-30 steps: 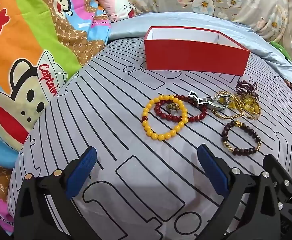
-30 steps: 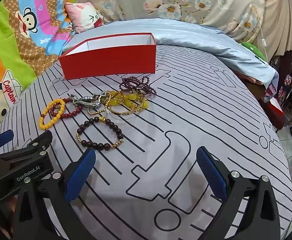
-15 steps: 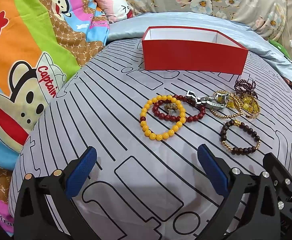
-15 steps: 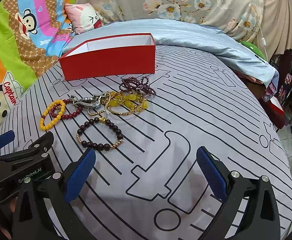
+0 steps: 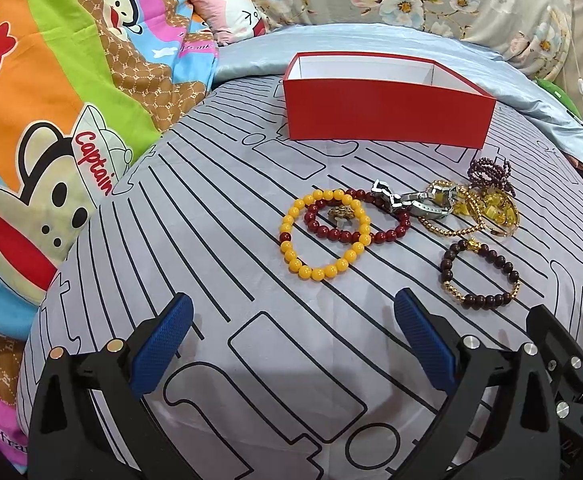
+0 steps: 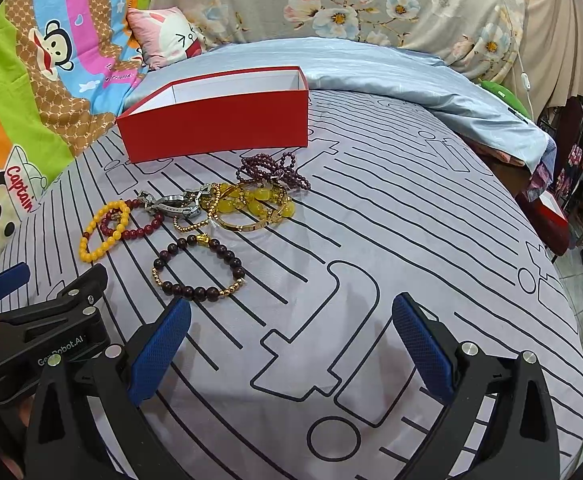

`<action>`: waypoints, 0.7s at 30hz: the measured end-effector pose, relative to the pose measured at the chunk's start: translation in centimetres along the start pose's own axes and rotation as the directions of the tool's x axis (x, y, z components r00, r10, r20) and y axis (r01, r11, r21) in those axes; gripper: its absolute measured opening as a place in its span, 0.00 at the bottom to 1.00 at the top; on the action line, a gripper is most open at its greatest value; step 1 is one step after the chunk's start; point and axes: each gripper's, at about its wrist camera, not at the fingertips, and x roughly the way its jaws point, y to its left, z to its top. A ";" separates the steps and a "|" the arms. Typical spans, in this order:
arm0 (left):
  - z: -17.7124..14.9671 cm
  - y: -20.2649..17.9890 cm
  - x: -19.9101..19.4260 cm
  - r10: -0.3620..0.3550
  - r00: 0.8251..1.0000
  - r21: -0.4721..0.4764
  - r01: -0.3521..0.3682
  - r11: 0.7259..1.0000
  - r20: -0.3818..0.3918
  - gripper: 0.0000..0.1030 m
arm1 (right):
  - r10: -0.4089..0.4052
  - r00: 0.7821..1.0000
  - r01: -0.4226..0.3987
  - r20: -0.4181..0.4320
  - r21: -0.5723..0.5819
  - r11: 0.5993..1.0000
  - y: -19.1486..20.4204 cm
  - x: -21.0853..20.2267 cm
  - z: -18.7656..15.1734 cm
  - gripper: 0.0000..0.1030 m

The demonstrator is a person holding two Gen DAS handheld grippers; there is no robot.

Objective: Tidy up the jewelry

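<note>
Red box (image 5: 383,116), yellow bead bracelet (image 5: 323,236), grey black-lined bedsheet (image 5: 211,240).

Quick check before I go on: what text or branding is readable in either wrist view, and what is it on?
"Captain": on the cartoon monkey's hat on the colourful blanket.
"GenRobot.AI": on the left gripper body, seen from the right wrist view, partly hidden.
"Frank": script on the blanket near the pink pillow, blurred, uncertain.
Red box: no text.

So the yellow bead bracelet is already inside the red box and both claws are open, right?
Not quite. The yellow bead bracelet lies on the grey striped sheet, in front of the red box, as the left wrist view shows. Both the left claw and right claw are open.
</note>
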 end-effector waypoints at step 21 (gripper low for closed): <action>0.0 0.0 0.1 -0.001 1.000 0.001 0.001 1.000 0.001 0.93 | 0.001 1.000 -0.001 0.000 0.002 1.000 0.1 0.0 0.0 0.94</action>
